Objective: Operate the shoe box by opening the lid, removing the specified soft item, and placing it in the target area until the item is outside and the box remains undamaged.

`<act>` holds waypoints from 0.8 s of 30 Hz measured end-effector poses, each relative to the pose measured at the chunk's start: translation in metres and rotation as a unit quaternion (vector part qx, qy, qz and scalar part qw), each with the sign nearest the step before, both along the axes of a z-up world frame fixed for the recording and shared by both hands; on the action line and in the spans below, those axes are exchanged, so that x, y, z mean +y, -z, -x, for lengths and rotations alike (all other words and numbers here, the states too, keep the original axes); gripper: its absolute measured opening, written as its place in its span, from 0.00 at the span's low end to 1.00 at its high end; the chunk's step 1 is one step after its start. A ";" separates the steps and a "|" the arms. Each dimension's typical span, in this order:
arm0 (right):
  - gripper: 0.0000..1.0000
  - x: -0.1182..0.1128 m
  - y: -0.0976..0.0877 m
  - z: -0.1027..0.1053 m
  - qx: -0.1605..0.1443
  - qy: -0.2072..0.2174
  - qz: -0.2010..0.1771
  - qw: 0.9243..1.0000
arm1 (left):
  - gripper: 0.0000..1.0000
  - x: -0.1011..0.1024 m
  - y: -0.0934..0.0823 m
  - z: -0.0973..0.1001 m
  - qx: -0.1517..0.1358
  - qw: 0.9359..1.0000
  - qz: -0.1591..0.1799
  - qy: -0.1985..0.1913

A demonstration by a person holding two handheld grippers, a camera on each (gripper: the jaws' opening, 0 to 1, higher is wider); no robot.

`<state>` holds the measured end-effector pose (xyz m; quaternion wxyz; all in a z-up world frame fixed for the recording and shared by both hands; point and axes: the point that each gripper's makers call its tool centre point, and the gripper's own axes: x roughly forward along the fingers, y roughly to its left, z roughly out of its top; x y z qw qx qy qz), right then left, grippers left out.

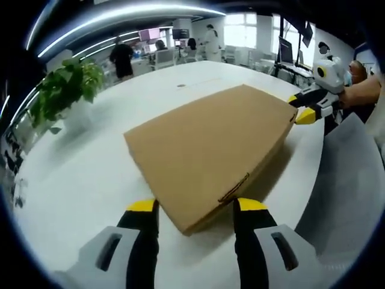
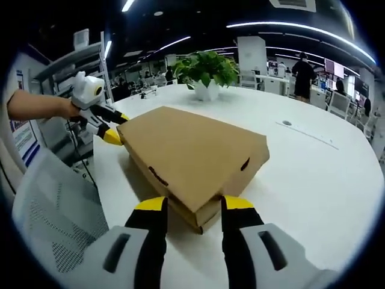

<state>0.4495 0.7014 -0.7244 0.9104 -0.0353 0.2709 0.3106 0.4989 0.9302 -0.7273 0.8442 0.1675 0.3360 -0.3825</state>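
On the white tabletop (image 1: 90,174) lies one closed shoe box (image 1: 207,144); one potted plant (image 2: 207,71) stands beyond. Left gripper (image 1: 195,208) and right gripper (image 2: 191,205), jaws spread, straddle opposite corners.

Matt brown cardboard shoe box (image 1: 210,150) on smooth, glossy white table (image 1: 90,174).

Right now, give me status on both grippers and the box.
Left gripper open at one box corner, right gripper open at the opposite corner. Cardboard box lid closed, flat on white table. Potted plant beyond, clear.
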 end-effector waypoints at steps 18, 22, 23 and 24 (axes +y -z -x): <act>0.31 0.004 0.000 0.005 -0.003 -0.006 0.000 1.000 | 0.50 0.004 0.000 0.007 0.007 1.000 0.007 -0.007; 0.32 0.004 0.000 0.005 -0.003 -0.009 0.001 1.000 | 0.51 0.004 -0.001 0.007 0.007 1.000 0.009 -0.011; 0.33 0.004 0.000 0.005 -0.004 -0.011 0.001 1.000 | 0.51 0.003 -0.001 0.007 0.008 1.000 0.012 -0.013; 0.33 0.004 0.000 0.005 -0.005 -0.013 0.001 1.000 | 0.52 0.002 -0.001 0.007 0.011 1.000 0.018 -0.018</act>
